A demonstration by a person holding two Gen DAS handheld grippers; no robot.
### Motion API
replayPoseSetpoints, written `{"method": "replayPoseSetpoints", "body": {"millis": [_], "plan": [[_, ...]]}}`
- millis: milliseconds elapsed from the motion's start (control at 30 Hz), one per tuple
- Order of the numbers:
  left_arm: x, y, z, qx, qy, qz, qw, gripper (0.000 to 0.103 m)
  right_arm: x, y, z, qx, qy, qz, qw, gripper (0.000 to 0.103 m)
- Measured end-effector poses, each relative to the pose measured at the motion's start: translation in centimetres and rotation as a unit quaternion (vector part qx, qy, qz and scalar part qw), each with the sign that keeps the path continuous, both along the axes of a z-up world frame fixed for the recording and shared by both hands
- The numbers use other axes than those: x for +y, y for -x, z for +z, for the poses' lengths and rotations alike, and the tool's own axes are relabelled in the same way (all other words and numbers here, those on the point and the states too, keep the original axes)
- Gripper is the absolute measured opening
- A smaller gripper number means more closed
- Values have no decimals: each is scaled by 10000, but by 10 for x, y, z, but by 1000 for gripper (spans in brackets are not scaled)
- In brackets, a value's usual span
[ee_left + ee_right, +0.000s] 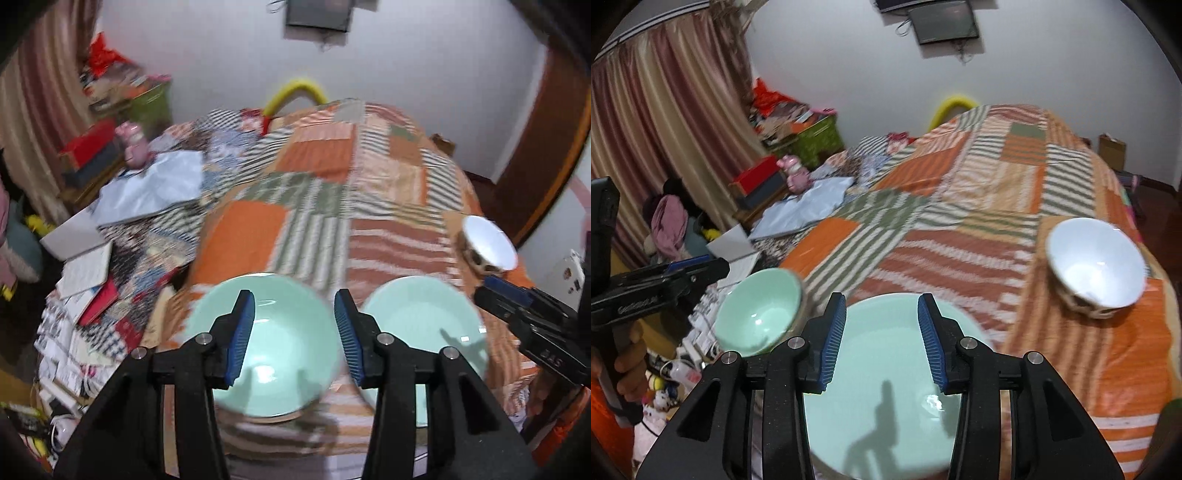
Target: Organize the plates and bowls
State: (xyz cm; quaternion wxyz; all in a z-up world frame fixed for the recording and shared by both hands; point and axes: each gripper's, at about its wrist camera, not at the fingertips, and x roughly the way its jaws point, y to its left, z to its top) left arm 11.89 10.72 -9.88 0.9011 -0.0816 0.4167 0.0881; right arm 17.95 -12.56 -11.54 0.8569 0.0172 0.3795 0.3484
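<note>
Two mint-green dishes rest side by side on the patchwork bedspread (pixel 317 155). In the left wrist view a green bowl (pixel 291 350) lies under my left gripper (pixel 294 299), whose blue pads stand apart with nothing between them. To its right is a wider green plate (pixel 417 321), and beyond that a tilted white bowl (pixel 489 242) with a brown pattern outside. My right gripper (pixel 882 301) hovers open over the green plate (pixel 886 398). From there the green bowl (pixel 757 314) is at left and the white bowl (pixel 1097 262) at right.
Books, papers and a pale blue sheet (pixel 155 188) crowd the bed's left side. A pink toy (pixel 794 173) and a red box (pixel 757 177) stand by the curtains (pixel 665 129). A wooden door (pixel 535 147) is at right. A hand (pixel 631 369) holds the left gripper (pixel 713 267).
</note>
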Motion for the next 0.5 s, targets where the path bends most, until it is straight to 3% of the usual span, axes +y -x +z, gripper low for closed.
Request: {"method": "replayPoseSetpoints", "body": {"millis": [233, 500], "plan": [[-63, -37, 5, -145, 13, -614, 9980, 59, -48, -17, 3, -60, 2, -526, 9986, 44], [-119, -92, -2, -30, 158, -1137, 9934, 63, -102, -42, -1, -85, 203, -1088, 9938, 44]]}}
